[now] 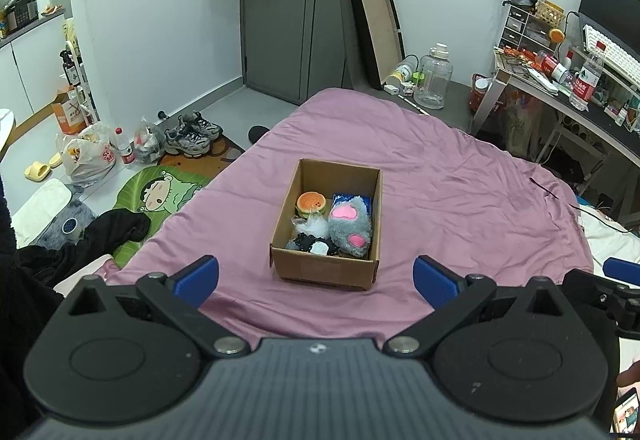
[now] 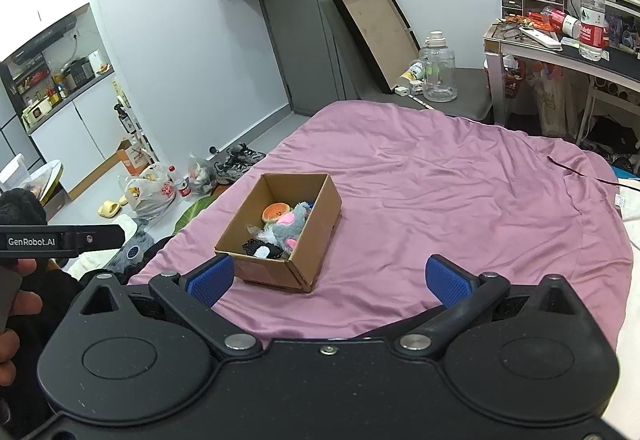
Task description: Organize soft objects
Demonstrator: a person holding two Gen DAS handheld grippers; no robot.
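Apparently filled cardboard box — grippers agape.

"GenRobot.AI" on left hand-held gripper

Small lived-in studio flat: bed under purple sheet, desk with keyboard, kitchenette counter, sneakers by door.

Both grippers are held above the pink bed, near its close edge: the left gripper and right gripper with blue-padded fingers spread wide, nothing held.
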